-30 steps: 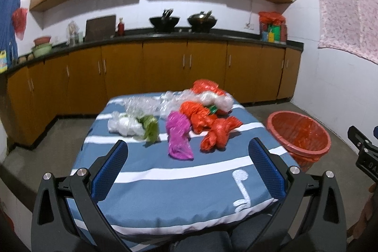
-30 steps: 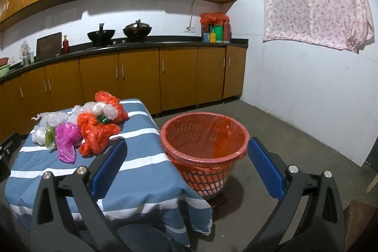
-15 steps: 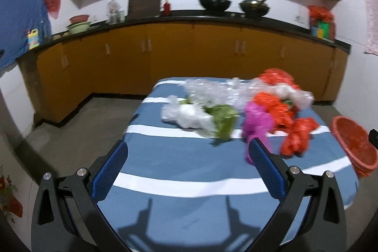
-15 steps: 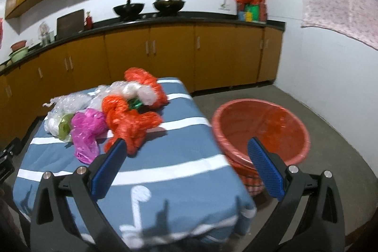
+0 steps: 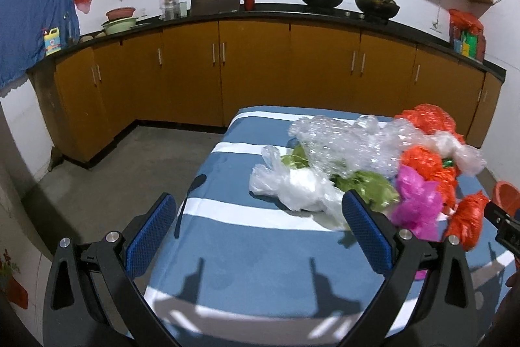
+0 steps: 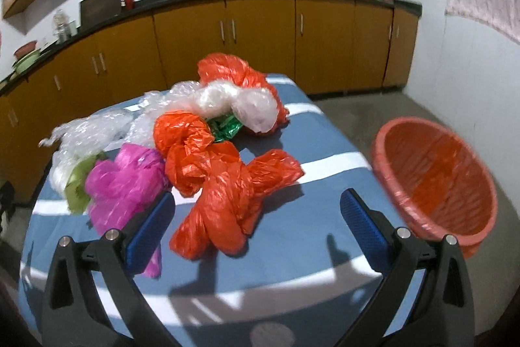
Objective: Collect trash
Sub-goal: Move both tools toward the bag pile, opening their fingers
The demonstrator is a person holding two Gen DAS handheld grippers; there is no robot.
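Left claw (image 5: 260,226) released, empty – right claw (image 6: 256,220) released above orange bag (image 6: 227,184); red basket (image 6: 435,178) beside table (image 6: 292,249).

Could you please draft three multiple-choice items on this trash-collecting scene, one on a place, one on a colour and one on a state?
1. Where is the red basket?
A. on the table
B. on the floor beside the table
C. on the counter

2. What colour is the bag lying nearest the right tool?
A. orange-red
B. black
C. yellow

3. What state is the left tool in?
A. shut on a white bag
B. open, holding nothing
C. shut on a green bag

Answers:
1 B: it stands on grey floor past the striped table edge.
2 A: the orange-red bundle lies just ahead of the fingers.
3 B: the blue pads stand wide apart over cloth.
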